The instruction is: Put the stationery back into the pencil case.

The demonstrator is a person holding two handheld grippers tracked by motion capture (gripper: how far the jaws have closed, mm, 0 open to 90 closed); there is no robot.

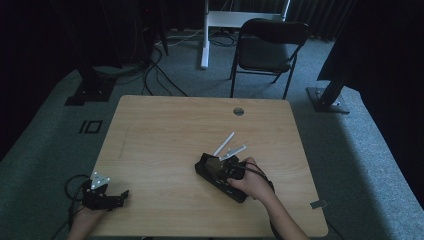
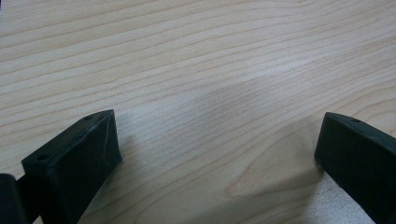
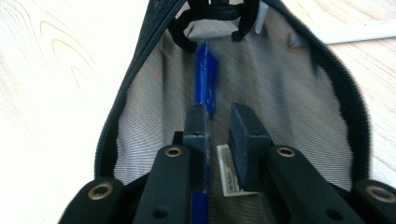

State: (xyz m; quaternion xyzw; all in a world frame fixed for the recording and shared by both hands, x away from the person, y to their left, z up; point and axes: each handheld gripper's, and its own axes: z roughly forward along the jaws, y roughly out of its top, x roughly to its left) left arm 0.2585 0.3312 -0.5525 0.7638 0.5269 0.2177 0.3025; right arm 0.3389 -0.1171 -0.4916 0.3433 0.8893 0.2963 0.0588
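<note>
A light wood-grain table (image 1: pixel 165 140) stands on grey carpet in a dim room hung with dark curtains; a round cable hole (image 1: pixel 238 111) sits near its far edge. Behind the table are one black chair (image 1: pixel 267 47), the white leg of a stand (image 1: pixel 205 35) and loose cables on the floor.

On the right half of the table lies one black pencil case (image 1: pixel 220 175), unzipped and lined with grey fabric. The right gripper (image 3: pixel 216 123) reaches into its open mouth, the person's hand (image 1: pixel 252 182) behind it. In the right gripper view its fingers (image 3: pixel 245 135) stand a narrow gap apart, pressing on nothing. One blue pen (image 3: pixel 204 84) lies along the lining, passing just beside the left-hand finger; whether it touches that finger cannot be told. A small white label (image 3: pixel 229 172) is sewn into the lining beneath the fingers, its print too small to read. Two white pens (image 1: pixel 229 146) lie on the table just beyond the case, fanned apart.

The left gripper (image 1: pixel 107 196) rests at the table's near left corner, well apart from the case. In the left gripper view its fingers (image 2: pixel 79 154) are spread wide over bare wood, holding nothing.
</note>
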